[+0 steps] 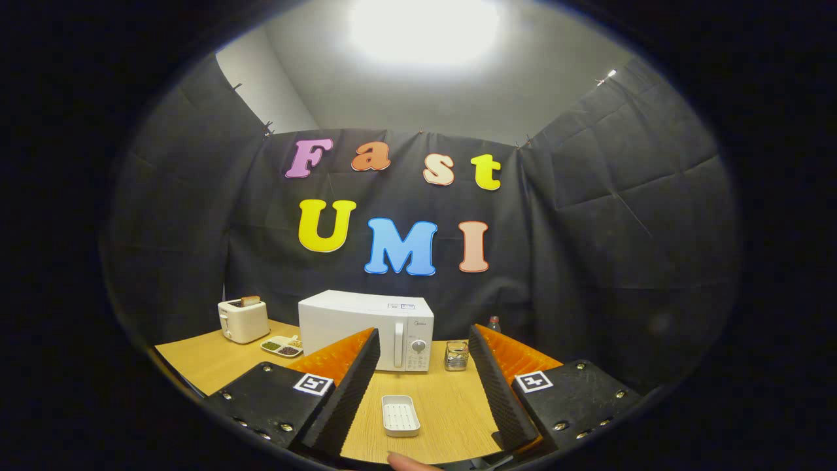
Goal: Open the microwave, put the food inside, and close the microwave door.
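Gripper view looks along the table (209,369) from well back: the gripper (424,373) hangs above the near edge with its fingers spread wide and nothing between them. On the table between the fingers lies a small white tray (400,415), which I take to be the food's dish, though what it holds is too small to tell. Beyond it stands the microwave (363,327), door shut, its upright handle (398,345) just left of the dial panel (418,353). A toaster (242,320) and a divided dish (282,346) sit left of the microwave, a glass jar (456,355) just right of it, a bottle (494,323) behind that. A fingertip (409,462) shows at the near edge.

The step in hand looks like opening the door, not yet begun. To do it well, pass over the tray without knocking it, close both fingers on the handle, then pull along the door's arc, hinge apparently on the left, rather than straight back, so the microwave does not slide. Keep clear of the jar.
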Motion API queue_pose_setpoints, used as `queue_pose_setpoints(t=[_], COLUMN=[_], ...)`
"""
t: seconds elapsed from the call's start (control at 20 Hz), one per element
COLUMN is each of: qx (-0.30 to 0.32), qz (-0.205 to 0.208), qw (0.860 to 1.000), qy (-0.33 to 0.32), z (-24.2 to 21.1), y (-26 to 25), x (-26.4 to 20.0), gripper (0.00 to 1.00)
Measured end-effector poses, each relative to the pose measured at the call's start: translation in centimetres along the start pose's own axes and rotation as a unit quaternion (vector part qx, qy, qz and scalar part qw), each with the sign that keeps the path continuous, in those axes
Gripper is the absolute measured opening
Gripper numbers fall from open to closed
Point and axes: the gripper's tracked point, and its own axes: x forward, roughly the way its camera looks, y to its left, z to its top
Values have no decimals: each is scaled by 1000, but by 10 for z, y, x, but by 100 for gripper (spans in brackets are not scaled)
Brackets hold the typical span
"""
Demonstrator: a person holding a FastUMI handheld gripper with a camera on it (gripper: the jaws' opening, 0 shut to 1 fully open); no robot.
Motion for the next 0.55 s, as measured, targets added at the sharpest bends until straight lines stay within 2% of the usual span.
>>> queue_pose_setpoints(t=[0.1, 0.3, 0.55], qx=[3, 38, 29], qz=[13, 61, 39], qw=[1000, 997, 999], qy=[-1, 7, 11], z=[1, 1, -5], y=[8, 26, 13], x=[-4, -13, -7], gripper=[92, 93, 93])
